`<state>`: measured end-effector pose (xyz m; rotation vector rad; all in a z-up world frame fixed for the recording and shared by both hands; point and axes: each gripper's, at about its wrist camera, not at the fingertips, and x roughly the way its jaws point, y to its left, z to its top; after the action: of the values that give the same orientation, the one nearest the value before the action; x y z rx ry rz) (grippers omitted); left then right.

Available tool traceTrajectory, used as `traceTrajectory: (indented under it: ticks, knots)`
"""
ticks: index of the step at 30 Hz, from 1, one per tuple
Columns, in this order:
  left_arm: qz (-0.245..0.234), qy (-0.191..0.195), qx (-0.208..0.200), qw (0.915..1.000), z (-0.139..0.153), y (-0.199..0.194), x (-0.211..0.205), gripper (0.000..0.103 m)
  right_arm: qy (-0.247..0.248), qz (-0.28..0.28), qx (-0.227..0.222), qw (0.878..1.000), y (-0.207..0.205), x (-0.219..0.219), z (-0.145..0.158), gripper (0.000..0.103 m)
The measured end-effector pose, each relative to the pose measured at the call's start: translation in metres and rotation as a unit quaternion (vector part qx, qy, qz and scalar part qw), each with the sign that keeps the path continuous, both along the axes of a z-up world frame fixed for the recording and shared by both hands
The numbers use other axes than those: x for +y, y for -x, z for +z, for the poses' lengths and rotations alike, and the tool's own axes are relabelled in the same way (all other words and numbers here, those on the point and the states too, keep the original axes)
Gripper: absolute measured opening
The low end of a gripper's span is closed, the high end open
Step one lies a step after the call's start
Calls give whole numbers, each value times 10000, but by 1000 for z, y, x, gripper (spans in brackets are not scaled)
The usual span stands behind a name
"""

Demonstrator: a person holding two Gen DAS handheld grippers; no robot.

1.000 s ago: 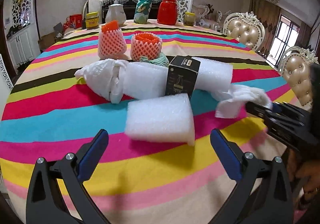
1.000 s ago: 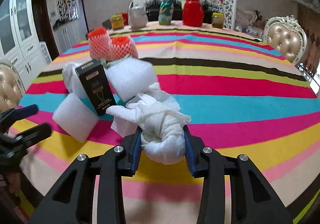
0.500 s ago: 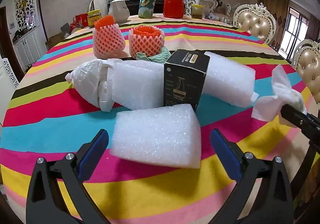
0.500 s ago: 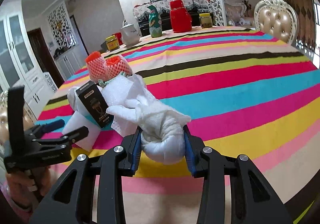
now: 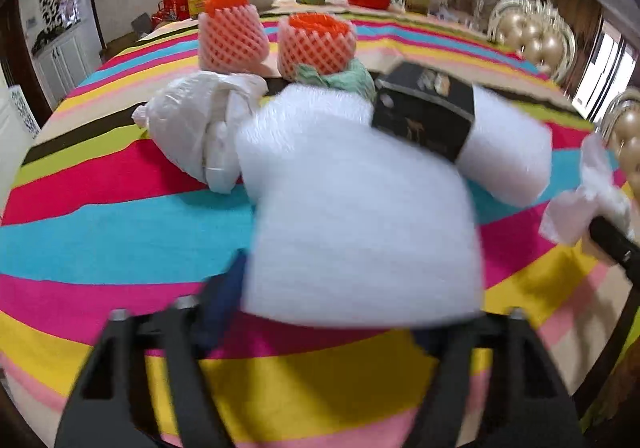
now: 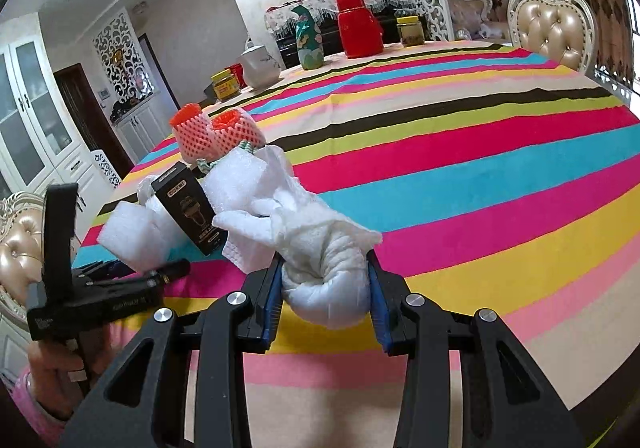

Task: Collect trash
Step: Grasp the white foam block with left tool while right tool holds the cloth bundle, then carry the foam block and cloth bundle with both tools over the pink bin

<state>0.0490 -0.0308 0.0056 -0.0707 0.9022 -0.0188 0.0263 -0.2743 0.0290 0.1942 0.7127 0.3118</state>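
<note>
My left gripper [image 5: 332, 312] has its jaws around a white foam block [image 5: 360, 232] lying on the striped tablecloth; the block fills the gap and hides the fingertips, and the view is blurred. Behind it lie a second foam piece [image 5: 504, 152], a black carton [image 5: 424, 116], a white plastic bag [image 5: 200, 128] and two orange fruit nets [image 5: 316, 44]. My right gripper [image 6: 326, 300] is shut on a wad of white tissue [image 6: 324, 268], held above the table's near edge. The left gripper [image 6: 120, 280] also shows in the right wrist view, at the foam block [image 6: 132, 228].
The round table [image 6: 460, 152] has a striped cloth. At its far side stand a red jug [image 6: 358, 26], a green bag [image 6: 308, 38], a white pot [image 6: 260, 66] and jars. Padded chairs [image 6: 554, 30] stand at the right and left.
My left gripper has moved forward over the foam block and narrowed its jaws around it. My right gripper holds the tissue wad as before, a little higher and farther back.
</note>
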Motion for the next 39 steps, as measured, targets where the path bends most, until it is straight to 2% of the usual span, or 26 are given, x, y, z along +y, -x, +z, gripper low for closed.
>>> traceTrajectory:
  ticks: [3, 5, 9, 15, 23, 29, 32, 36, 39]
  knots:
    - [-60, 509, -150, 9986, 4, 2, 12, 40, 17, 44, 28, 10000, -1, 2, -1, 39]
    - [-67, 639, -333, 9974, 8, 6, 15, 40, -10, 47, 44, 10000, -1, 1, -1, 39]
    - [-160, 611, -609, 9961, 17, 12, 12, 40, -27, 14, 30, 10000, -1, -1, -1, 39]
    - [-205, 511, -1267, 9904, 34, 31, 8, 39, -41, 15, 5, 10000, 0, -2, 0, 39]
    - [-221, 543, -1394, 9885, 36, 36, 9, 39, 66, 4, -140, 9999, 5, 1, 2, 39]
    - [-116, 531, -1753, 9830, 46, 43, 15, 40, 206, -60, -124, 9997, 5, 4, 3, 39]
    - [-76, 593, -1718, 9833, 48, 49, 16, 40, 307, -114, -93, 9994, 4, 7, 2, 39]
    - [-189, 384, -1779, 9831, 51, 63, 14, 40, 643, -212, -301, 9972, 19, 13, 10, 39]
    - [-277, 250, -1858, 9819, 54, 85, 14, 40, 625, -126, -459, 9969, 40, 17, 21, 39]
